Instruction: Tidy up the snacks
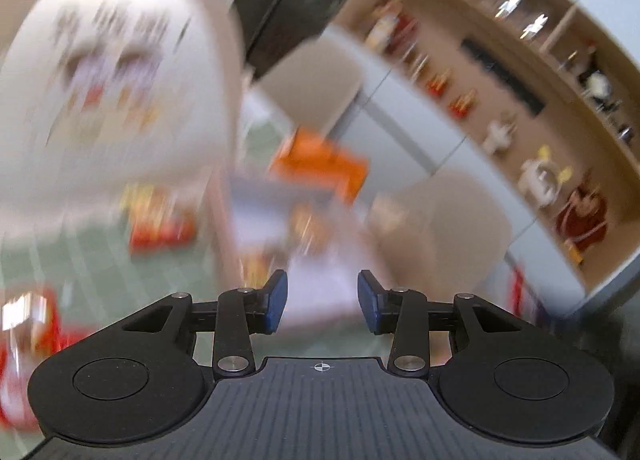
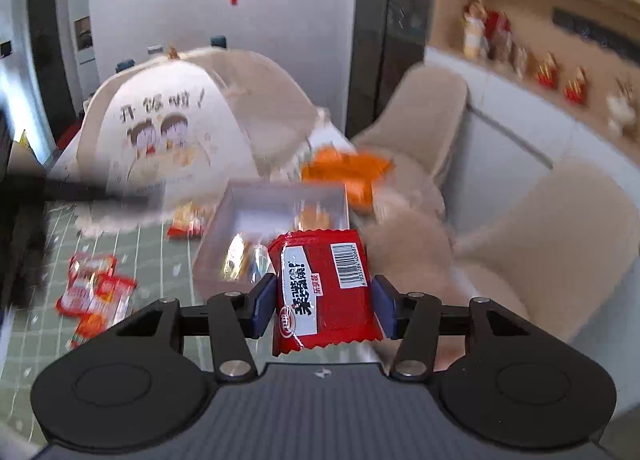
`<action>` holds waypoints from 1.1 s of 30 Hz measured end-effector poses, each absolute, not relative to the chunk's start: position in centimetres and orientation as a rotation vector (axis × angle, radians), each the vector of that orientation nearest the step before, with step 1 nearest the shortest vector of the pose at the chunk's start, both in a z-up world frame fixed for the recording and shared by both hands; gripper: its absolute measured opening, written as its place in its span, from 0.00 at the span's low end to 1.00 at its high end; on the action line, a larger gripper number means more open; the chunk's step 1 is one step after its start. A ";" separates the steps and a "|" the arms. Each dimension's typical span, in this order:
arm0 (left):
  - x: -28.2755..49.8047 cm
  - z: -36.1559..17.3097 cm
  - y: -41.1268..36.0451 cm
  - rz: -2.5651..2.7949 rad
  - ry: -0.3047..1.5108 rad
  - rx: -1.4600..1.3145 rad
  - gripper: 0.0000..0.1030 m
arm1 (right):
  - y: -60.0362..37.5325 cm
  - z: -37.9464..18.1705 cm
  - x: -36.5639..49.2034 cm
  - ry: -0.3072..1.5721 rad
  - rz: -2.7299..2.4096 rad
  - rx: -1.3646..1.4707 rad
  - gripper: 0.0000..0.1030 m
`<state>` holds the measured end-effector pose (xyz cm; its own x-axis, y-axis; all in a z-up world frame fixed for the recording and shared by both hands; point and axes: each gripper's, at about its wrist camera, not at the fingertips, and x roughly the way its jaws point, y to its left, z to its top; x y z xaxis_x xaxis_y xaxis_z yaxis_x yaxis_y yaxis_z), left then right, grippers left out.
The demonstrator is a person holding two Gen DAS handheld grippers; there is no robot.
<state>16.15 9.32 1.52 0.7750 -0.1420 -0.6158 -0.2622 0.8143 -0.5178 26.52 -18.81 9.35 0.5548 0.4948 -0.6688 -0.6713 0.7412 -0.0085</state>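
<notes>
- Right wrist view: right gripper point(image 2: 325, 305) fingers pinch a red packet point(image 2: 320, 292), held above the bench point(image 2: 160, 252), near a clear box point(image 2: 280, 220).
- More packets point(image 2: 96, 296) lie left on the bench.
- Left gripper point(image 1: 322, 302) fingers spread, nothing between them; the view is blurred.

Both cams sit right behind my grippers, looking forward along the fingers and angled down at the green checked table point(image 2: 132, 252). My left one is smeared with blur; the right is sharper. Both catch the clear box point(image 2: 280, 216) point(image 1: 280, 216) mid-table, the white dome cover point(image 2: 168, 132) point(image 1: 108, 80) far left and the wooden shelves point(image 2: 560, 20) point(image 1: 500, 72) far right.
</notes>
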 end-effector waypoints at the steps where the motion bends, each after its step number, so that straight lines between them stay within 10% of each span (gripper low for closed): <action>1: 15.5 0.4 9.3 0.079 0.722 -0.645 0.42 | -17.4 9.6 27.4 0.674 0.707 -0.293 0.51; 4: 12.7 -1.7 9.9 0.146 0.760 -0.697 0.42 | -12.1 9.4 31.2 0.624 0.739 -0.331 0.74; 14: 2.0 -3.2 12.7 0.455 0.794 -0.774 0.42 | 4.7 0.3 35.3 0.884 0.976 -0.211 0.74; 27: -5.8 -3.0 12.0 0.579 0.773 -0.837 0.42 | 20.8 -9.5 33.2 0.903 0.903 -0.565 0.70; 33: -5.1 -3.5 12.5 0.518 0.769 -0.854 0.41 | 16.2 -7.9 32.2 1.309 1.128 -0.336 0.48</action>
<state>-5.13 12.52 -3.52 0.6239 0.1040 -0.7746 -0.6785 0.5640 -0.4707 32.24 16.23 -7.90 -0.1452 0.4607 -0.8756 -0.7980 0.4686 0.3789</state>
